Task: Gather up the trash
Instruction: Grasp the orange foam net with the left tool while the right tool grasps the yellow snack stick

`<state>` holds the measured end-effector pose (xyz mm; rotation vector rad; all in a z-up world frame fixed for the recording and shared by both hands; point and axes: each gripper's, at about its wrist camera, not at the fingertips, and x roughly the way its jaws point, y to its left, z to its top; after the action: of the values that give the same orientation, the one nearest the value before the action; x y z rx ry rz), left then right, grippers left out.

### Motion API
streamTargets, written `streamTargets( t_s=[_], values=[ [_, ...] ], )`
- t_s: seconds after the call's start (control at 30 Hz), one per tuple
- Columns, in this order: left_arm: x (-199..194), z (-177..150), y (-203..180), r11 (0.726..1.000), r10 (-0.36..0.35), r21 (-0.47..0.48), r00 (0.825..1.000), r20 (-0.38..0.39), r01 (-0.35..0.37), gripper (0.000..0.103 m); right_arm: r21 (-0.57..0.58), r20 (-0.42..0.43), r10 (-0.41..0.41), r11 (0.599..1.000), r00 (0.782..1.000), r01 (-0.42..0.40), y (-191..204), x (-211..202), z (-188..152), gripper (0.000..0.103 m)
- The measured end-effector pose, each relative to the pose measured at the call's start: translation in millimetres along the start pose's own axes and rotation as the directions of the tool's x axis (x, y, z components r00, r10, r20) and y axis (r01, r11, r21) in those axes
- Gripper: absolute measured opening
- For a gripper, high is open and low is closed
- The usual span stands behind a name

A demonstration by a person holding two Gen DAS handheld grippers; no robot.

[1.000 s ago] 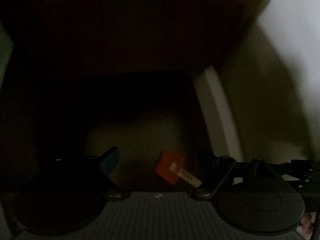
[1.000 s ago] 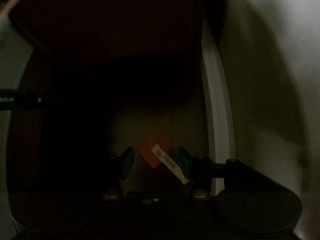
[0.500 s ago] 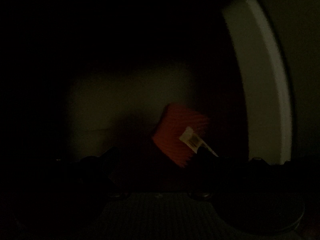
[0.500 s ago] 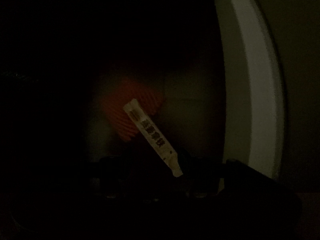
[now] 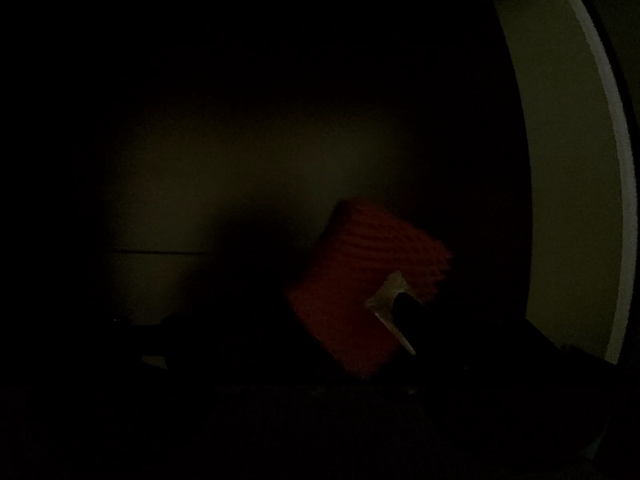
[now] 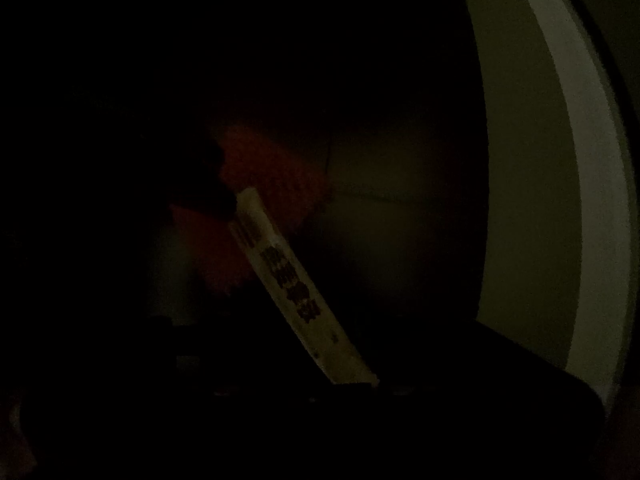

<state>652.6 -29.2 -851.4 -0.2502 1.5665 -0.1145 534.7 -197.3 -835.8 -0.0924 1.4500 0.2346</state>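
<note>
The scene is very dark. A red ribbed piece of trash [image 5: 360,264] lies on a pale floor, with a white printed paper strip [image 5: 386,296] across its near corner. My left gripper [image 5: 286,312] hangs close over it, open; its right fingertip [image 5: 412,312] shows as a dark shape overlapping the strip. In the right wrist view the strip [image 6: 288,276] runs up from the housing to the red piece [image 6: 264,160]. My right gripper [image 6: 308,316] is open; its faint fingers flank the strip without pressing it.
A tall white edge [image 5: 572,160] curves up the right side of both views [image 6: 560,160], close beside the trash. Pale floor [image 5: 240,168] shows faintly behind the red piece. Everything to the left and above is black shadow.
Both grippers have come straight down towards the floor. The red piece and the strip have grown much larger in both views, and the picture has darkened.
</note>
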Motion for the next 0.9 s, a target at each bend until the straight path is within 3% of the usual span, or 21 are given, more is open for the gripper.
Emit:
streamTargets(
  t_s=[0.1,0.23,0.37,0.47,0.67,0.9],
  values=[
    [0.2,0.3,1.9,1.0,-0.002,-0.012,1.0,0.005,0.002,0.076,-0.027,0.006,-0.001,1.0,1.0,0.001,2.4,3.9,2.0,0.044],
    [-1.1,1.6,5.6,1.0,-0.01,-0.017,1.0,0.024,0.011,0.074,-0.051,0.006,0.002,0.999,1.0,-0.002,4.6,9.8,4.2,0.043],
    [-1.1,-4.3,4.9,0.999,-0.023,-0.023,0.999,0.038,0.024,0.056,-0.084,0.009,-0.001,0.996,1.0,0.001,1.1,14.1,5.2,0.043],
    [-2.2,-10.2,2.4,1.0,-0.021,-0.016,0.999,0.048,0.021,0.05,-0.092,0.01,-0.002,0.996,1.0,0.003,2.0,16.4,3.4,0.043],
    [-2.2,-18.5,7.5,0.999,-0.018,-0.028,0.998,0.063,0.02,0.029,-0.161,0.016,-0.034,0.986,0.999,0.036,11.9,18.5,-2.7,0.036],
    [-1.2,-25.1,-4.8,1.0,0.001,0.009,0.996,0.086,-0.002,0.015,-0.149,0.017,-0.059,0.987,0.998,0.06,11.7,15.6,-7.0,0.024]
  ],
)
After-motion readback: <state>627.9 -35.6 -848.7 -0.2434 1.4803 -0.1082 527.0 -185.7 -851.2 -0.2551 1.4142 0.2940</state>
